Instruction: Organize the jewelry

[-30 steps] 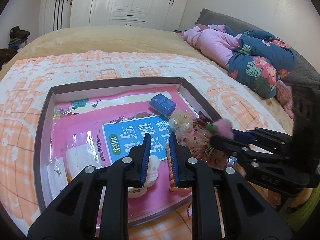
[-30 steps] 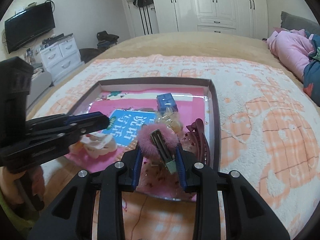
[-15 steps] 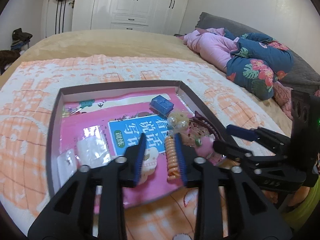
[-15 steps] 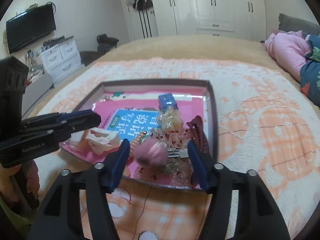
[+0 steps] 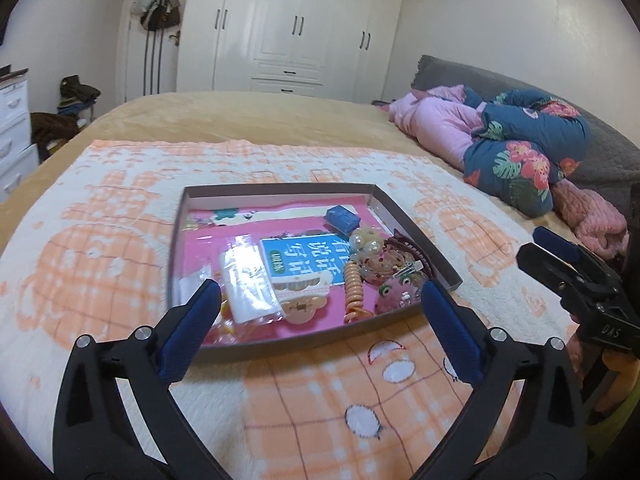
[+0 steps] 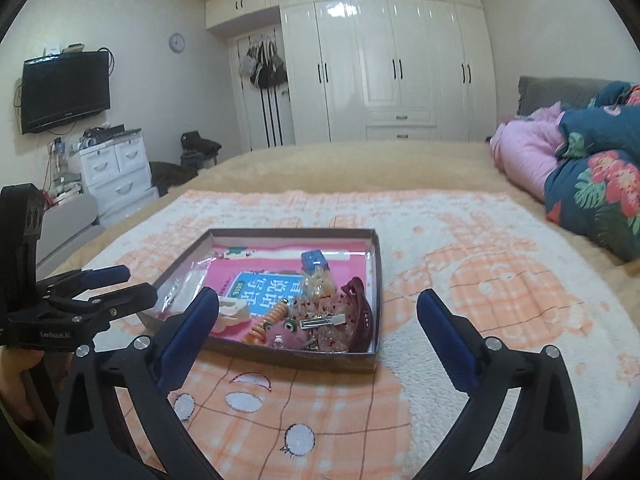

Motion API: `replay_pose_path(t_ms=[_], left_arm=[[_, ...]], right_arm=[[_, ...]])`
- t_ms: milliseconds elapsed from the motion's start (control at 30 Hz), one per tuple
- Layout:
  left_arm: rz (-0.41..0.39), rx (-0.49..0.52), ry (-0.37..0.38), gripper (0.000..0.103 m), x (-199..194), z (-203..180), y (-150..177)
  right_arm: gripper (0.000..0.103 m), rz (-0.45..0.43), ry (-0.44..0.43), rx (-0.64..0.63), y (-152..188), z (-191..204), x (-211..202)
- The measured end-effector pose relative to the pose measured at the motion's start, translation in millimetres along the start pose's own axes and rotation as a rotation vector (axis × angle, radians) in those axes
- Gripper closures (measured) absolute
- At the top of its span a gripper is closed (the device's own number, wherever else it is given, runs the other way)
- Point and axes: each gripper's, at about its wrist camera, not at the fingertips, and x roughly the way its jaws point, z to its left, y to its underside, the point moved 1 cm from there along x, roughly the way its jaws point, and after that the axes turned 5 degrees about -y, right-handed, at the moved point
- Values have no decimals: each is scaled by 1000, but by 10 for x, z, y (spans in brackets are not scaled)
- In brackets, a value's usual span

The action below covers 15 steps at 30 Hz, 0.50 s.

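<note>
Best done now by clearing both claws back and level from the box before choosing anything else, so no fingertip drags the loose pieces out over the low wall; judged close to finished, since every visible piece lies inside.

Bed under a fleecy orange-and-white checked blanket (image 5: pixel 120 248), soft and yielding, so any press on the box likely tilts it; shallow brown cardboard box (image 5: pixel 280 189) resting on that blanket, thin upright walls, glossy pink booklet lining the floor.

Left claw (image 5: pixel 318 298) opening, spread wide, nothing between its blue ribbed pads, hanging just short of the box's near wall; right claw (image 6: pixel 316 306) likewise opening, wide and empty, near the same wall.

Jewelry gathered at the box's right side: dark red plastic claw clip (image 6: pixel 360 312), curved and toothed; fuzzy pink pom clip (image 5: pixel 394 294) with a metal bar; orange coiled hair tie (image 5: pixel 353 286), springy; small blue box (image 5: pixel 340 216); pearl-like beads (image 5: pixel 366 240), round and shiny.
</note>
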Motion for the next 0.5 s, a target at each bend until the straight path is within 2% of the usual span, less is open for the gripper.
replay_pose_path(t_ms=[233,500], left_arm=[[-32,6,-4,11,-274,12,100],[-60,-28,-47,11,-514,72,260]], right_arm=[[6,-34,6,-17,154,151,-242],[6,-22,14,-50,392,298,-443]])
